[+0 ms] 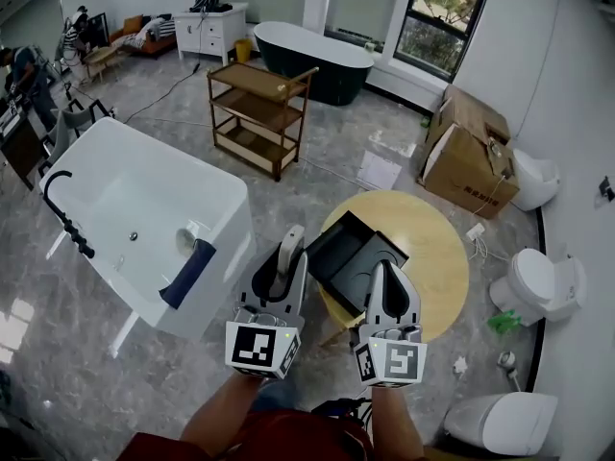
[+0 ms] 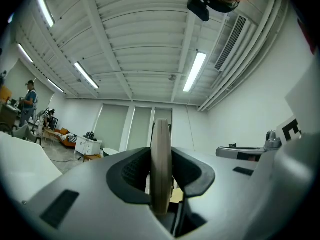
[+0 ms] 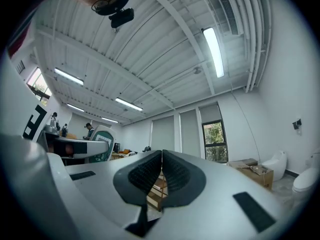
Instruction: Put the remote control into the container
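Observation:
My left gripper (image 1: 281, 269) is shut on a slim beige remote control (image 1: 286, 253), which stands upright between its dark pads. In the left gripper view the remote control (image 2: 161, 144) shows edge-on, clamped in the left gripper (image 2: 161, 179), which points up toward the ceiling. My right gripper (image 1: 382, 277) is shut with nothing in it; its pads meet in the right gripper view (image 3: 161, 176). An open black container (image 1: 346, 253) sits on a round wooden table (image 1: 437, 248), just beyond both grippers.
A white bathtub (image 1: 135, 209) stands to the left and a wooden shelf cart (image 1: 259, 113) behind. An open cardboard box (image 1: 471, 157) lies beyond the table. Toilets (image 1: 538, 281) line the right wall. A dark bathtub (image 1: 312, 56) is at the back.

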The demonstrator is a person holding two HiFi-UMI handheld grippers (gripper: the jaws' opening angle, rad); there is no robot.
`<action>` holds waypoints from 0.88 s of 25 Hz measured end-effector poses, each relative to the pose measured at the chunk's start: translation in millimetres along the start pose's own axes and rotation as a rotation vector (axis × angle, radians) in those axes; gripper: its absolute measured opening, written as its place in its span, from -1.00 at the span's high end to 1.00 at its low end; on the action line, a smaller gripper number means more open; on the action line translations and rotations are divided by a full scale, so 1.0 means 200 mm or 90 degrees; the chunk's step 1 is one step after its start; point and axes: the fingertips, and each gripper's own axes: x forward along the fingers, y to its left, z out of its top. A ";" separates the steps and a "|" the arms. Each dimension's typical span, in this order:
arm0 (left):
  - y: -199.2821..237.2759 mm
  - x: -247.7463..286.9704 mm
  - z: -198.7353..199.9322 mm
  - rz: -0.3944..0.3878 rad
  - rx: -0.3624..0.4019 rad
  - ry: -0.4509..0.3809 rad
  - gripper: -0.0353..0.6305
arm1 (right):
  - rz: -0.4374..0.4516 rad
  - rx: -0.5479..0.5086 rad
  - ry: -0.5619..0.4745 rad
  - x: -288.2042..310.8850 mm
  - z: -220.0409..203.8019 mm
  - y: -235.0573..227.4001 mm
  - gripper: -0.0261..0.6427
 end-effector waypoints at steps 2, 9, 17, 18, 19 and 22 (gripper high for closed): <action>0.06 0.07 0.00 -0.010 -0.005 0.000 0.53 | -0.010 -0.006 0.003 0.08 -0.01 0.01 0.85; 0.17 0.27 -0.06 -0.049 -0.012 0.006 0.53 | -0.055 -0.017 0.003 0.26 -0.07 -0.01 0.85; 0.13 0.47 -0.17 -0.083 -0.011 0.037 0.53 | -0.094 -0.013 0.010 0.37 -0.13 -0.15 0.85; 0.11 0.50 -0.20 -0.087 -0.010 0.043 0.53 | -0.091 -0.018 0.010 0.38 -0.14 -0.18 0.85; 0.10 0.54 -0.22 -0.090 -0.008 0.050 0.53 | -0.090 -0.019 0.009 0.40 -0.15 -0.20 0.85; 0.05 0.63 -0.30 -0.095 -0.002 0.074 0.53 | -0.101 -0.004 0.014 0.43 -0.18 -0.31 0.85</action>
